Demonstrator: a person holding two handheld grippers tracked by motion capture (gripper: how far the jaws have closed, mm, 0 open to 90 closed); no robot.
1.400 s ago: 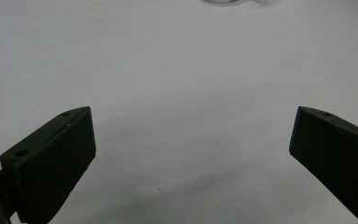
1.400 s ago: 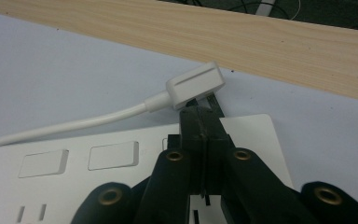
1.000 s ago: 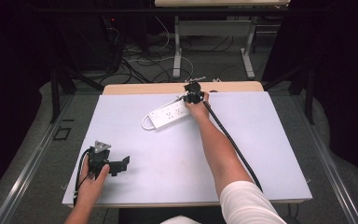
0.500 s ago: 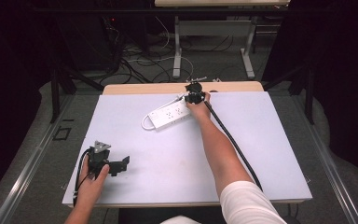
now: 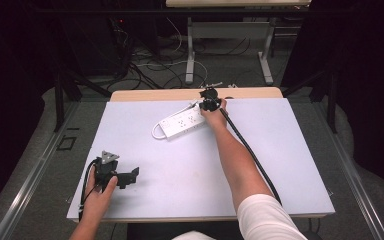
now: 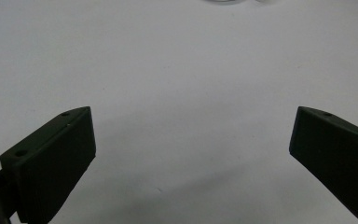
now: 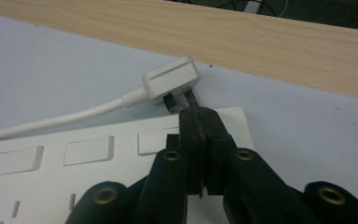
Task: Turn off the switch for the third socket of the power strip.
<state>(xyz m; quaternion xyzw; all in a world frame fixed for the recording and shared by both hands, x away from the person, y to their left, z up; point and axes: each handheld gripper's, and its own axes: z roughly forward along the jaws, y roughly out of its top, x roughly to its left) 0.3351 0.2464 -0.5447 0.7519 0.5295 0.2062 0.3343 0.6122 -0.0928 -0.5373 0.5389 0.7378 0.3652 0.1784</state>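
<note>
One power strip (image 5: 182, 121) — two grippers

No readable text, label or number on anything.

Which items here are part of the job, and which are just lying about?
In the job:
power strip
plug, lying by the strip's end
right gripper, fingers together at the plug's prongs

Idle:
left gripper, open over bare table
floor cables

Power strip (image 5: 182, 121) lies on table's (image 5: 290, 165) far side, plug (image 7: 170, 81) behind it.
</note>
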